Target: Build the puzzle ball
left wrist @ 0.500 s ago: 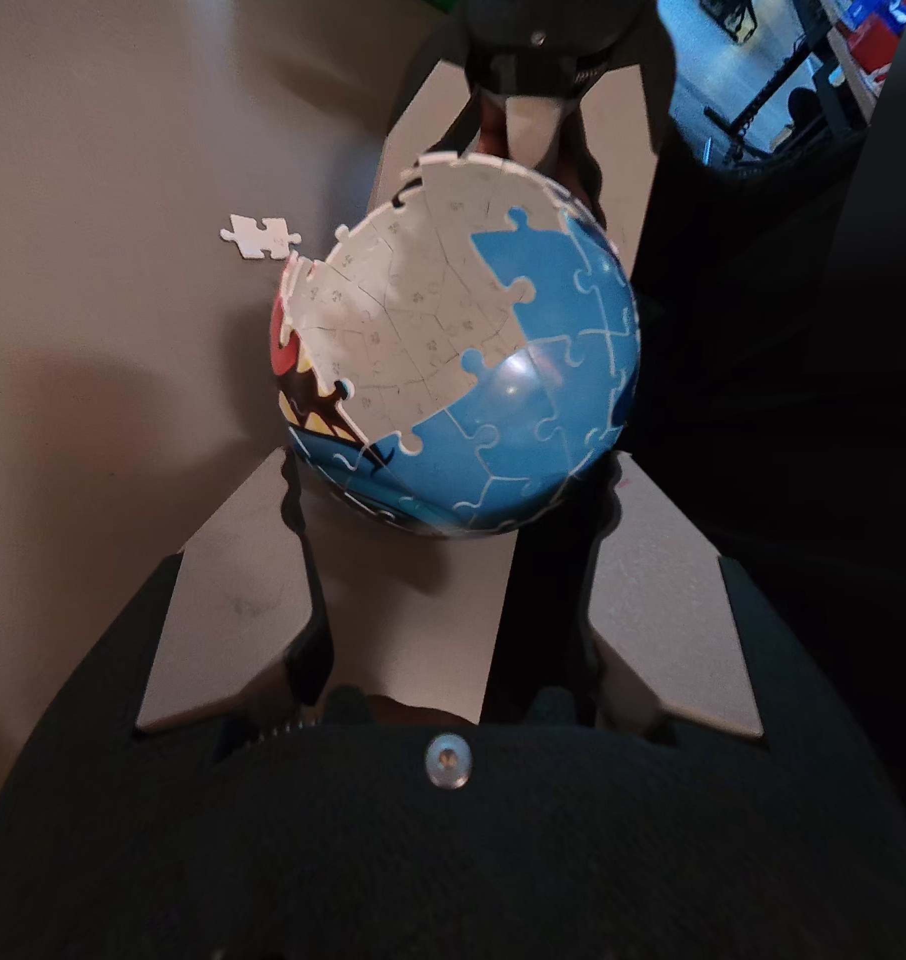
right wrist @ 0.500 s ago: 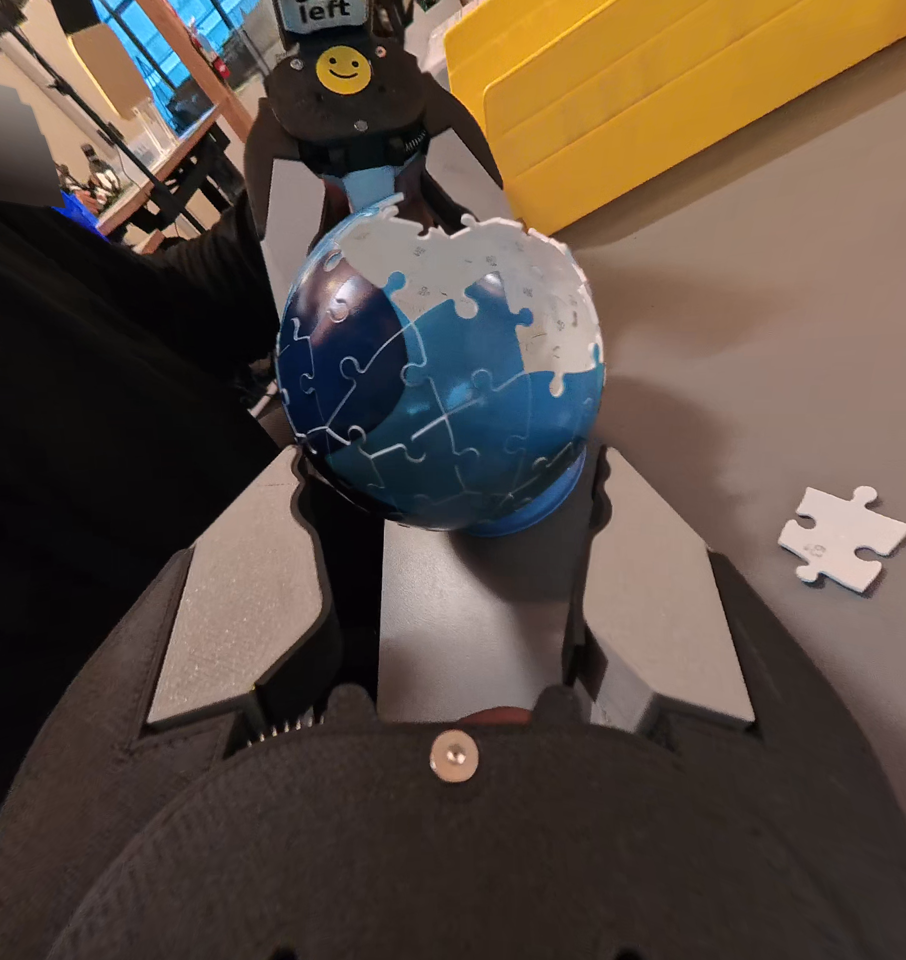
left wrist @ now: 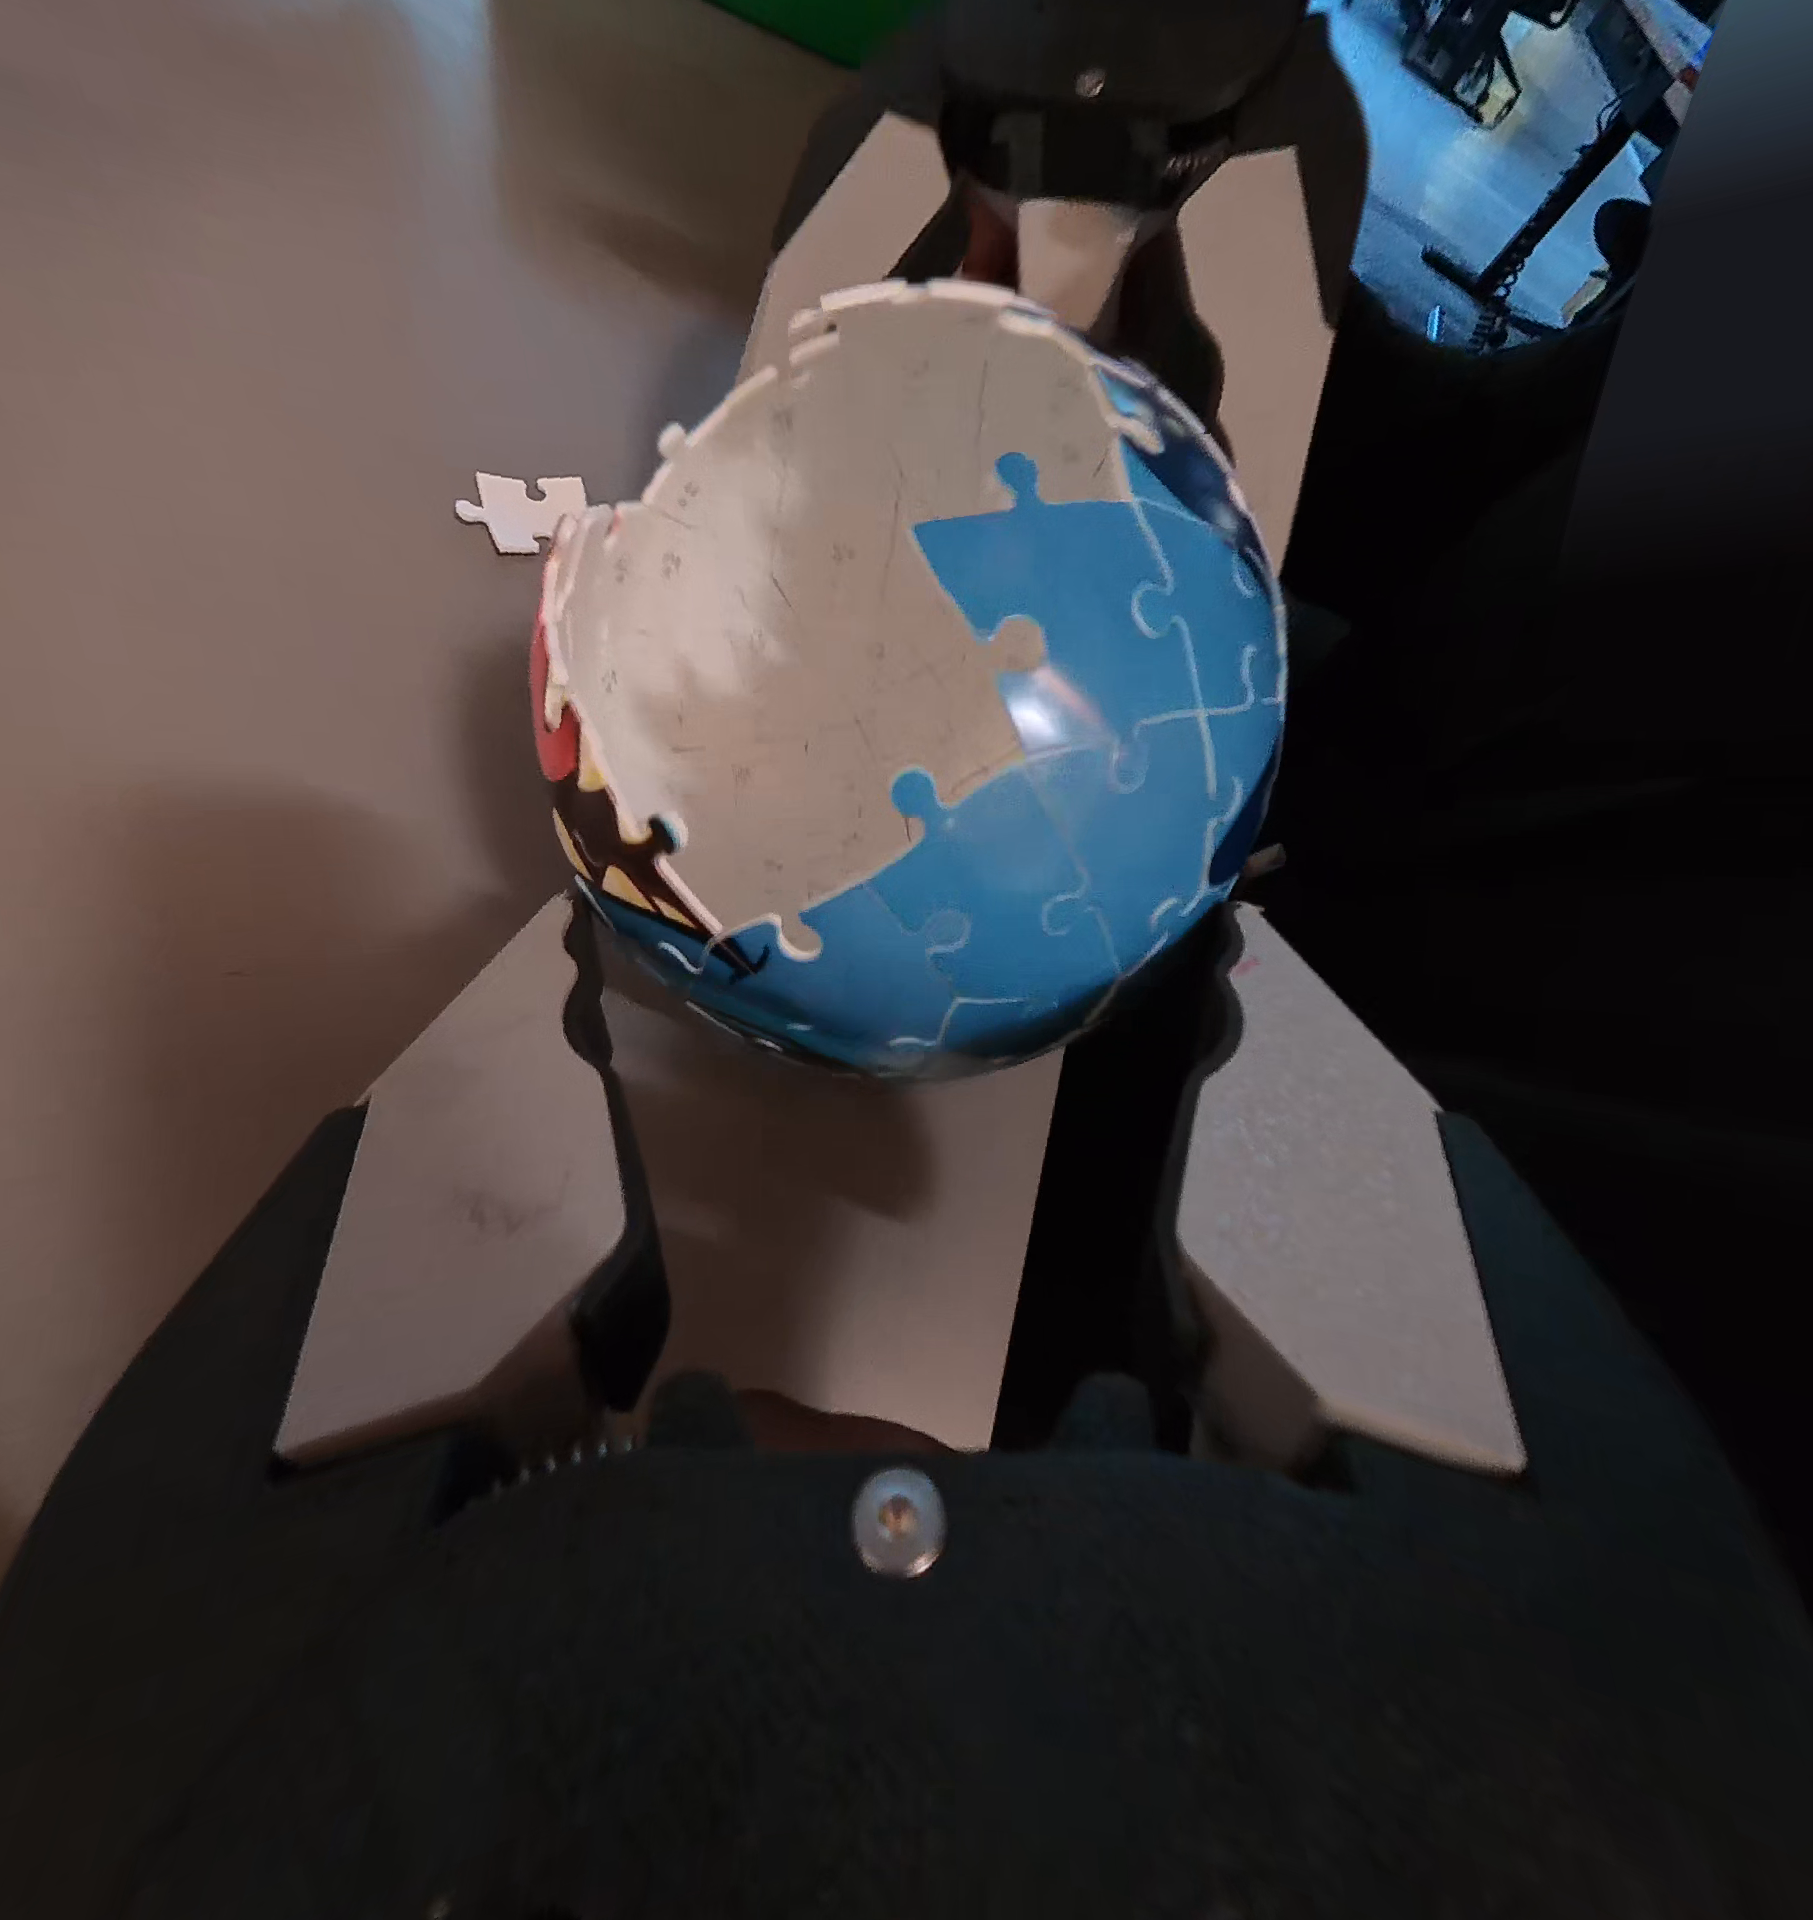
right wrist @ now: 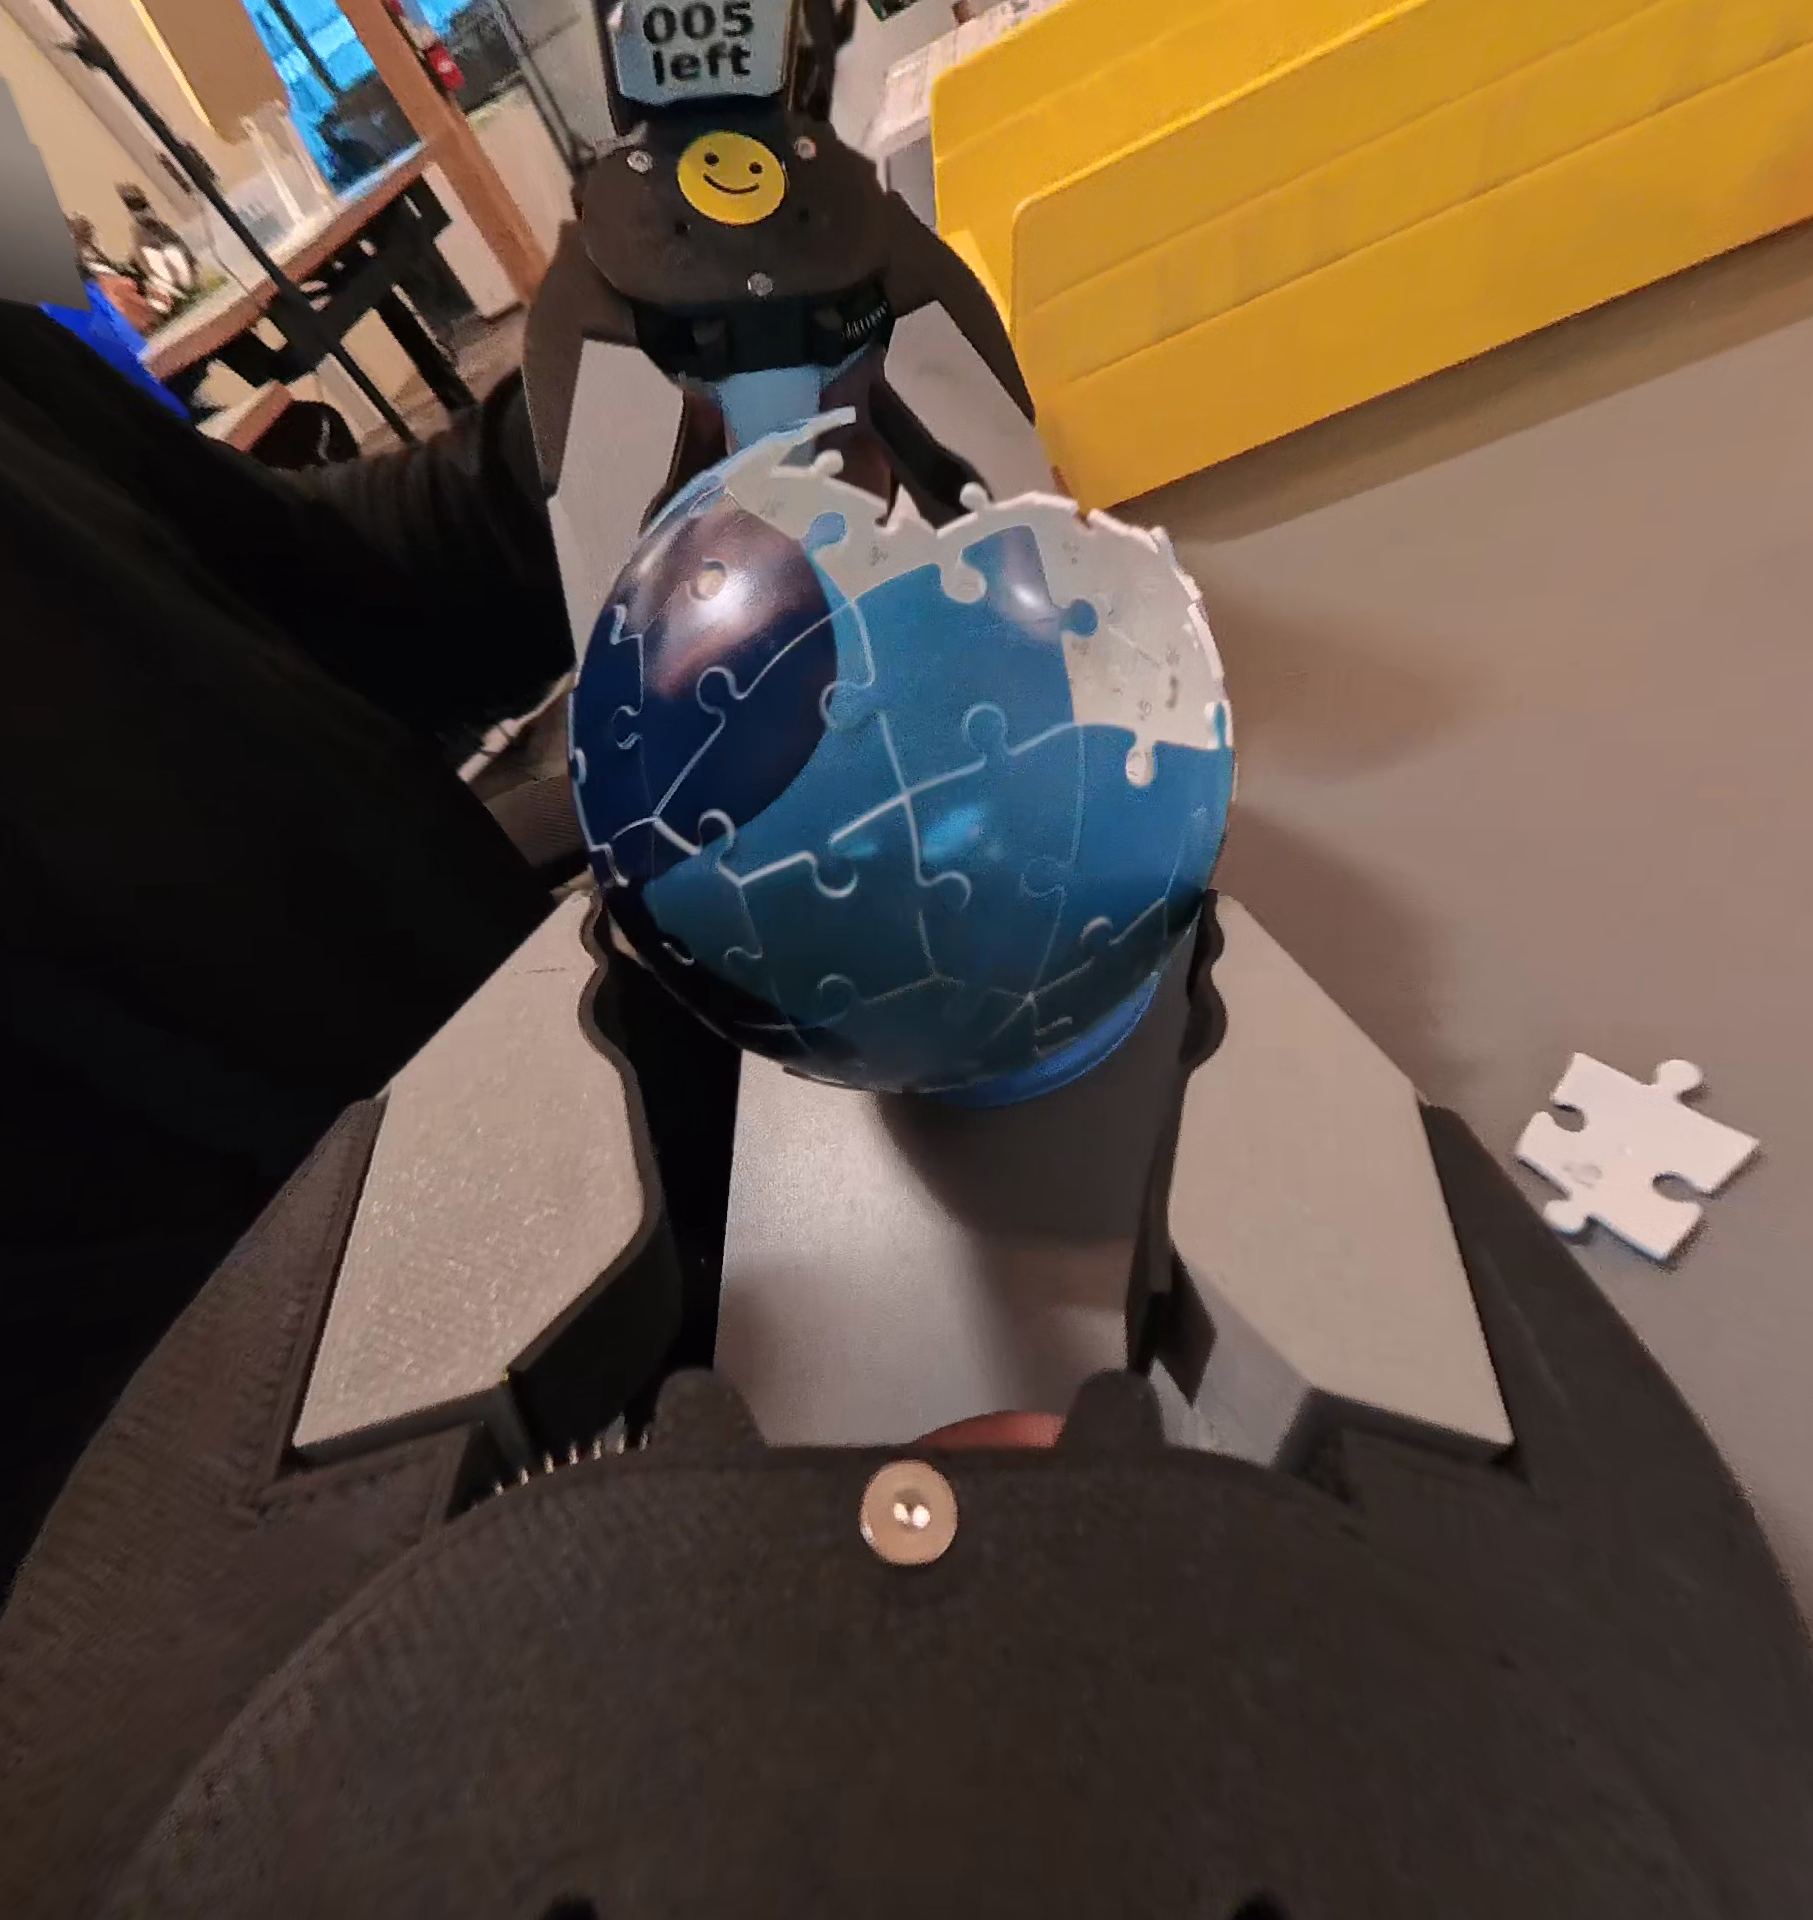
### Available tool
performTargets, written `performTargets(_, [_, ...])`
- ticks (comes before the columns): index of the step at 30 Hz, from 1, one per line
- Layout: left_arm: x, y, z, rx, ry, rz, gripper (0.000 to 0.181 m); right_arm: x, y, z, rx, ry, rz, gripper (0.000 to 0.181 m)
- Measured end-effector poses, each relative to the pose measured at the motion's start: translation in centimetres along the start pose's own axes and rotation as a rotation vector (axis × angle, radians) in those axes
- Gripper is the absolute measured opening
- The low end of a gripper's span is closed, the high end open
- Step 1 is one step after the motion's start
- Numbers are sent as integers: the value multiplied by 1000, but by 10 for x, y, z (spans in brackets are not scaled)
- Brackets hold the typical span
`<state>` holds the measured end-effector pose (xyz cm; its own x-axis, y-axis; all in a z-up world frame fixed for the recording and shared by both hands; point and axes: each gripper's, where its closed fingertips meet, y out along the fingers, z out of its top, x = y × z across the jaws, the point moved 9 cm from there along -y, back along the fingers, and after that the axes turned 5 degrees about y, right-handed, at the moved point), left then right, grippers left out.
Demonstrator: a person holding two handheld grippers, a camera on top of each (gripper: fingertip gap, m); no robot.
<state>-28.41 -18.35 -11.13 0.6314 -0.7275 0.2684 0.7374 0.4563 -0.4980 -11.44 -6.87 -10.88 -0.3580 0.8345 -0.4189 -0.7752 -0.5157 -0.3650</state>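
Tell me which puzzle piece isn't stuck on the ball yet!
The loose white piece lying flat on the grey table; every other piece is locked into the puzzle ball.

The puzzle ball (left wrist: pixel 912 686) sits mid-frame — a part-built shell, glossy blue outside, its white inside showing. One loose white piece (right wrist: pixel 1634 1153) lies flat at right — white side up.

Likely workshop (blurry), workbench (right wrist: pixel 289 244), yellow bins (right wrist: pixel 1401 239)

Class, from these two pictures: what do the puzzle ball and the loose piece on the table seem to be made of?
Puzzle ball: probably rigid plastic with a glossy printed face, since the blue side carries a bright highlight, while the white inner side looks matt. Loose piece: likely the same plastic, plain white and matt side up; card cannot be ruled out.
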Motion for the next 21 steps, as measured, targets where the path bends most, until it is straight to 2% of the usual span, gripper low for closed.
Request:
performTargets(4, [1, 1, -2, -18, 13, 3, 112, -1, -8, -1, -23, -32, -41, 103])
performTargets(7, [2, -5, -1, -5, 12, -12, 112, 12, -30, -2, -8, -35, -102, 102])
performTargets(12, [4, -32, 3, 47, 28, 32, 110, 70, -75, -2, 40, 89, -309, 82])
performTargets(14, [2, -43, 8, 84, 21, 71, 106, 86, -69, -3, 3, 178, -326, 80])
performTargets(16, [-2, -50, 10, 104, 5, 125, 102, 91, -52, -5, -49, 212, -342, 71])
performTargets(19, [-6, -58, 10, 113, -31, 182, 96, 94, -31, -8, -123, 178, -475, 71])
performTargets(21, [-9, -61, 9, 107, -56, 207, 95, 94, -26, -9, -144, 124, -560, 60])
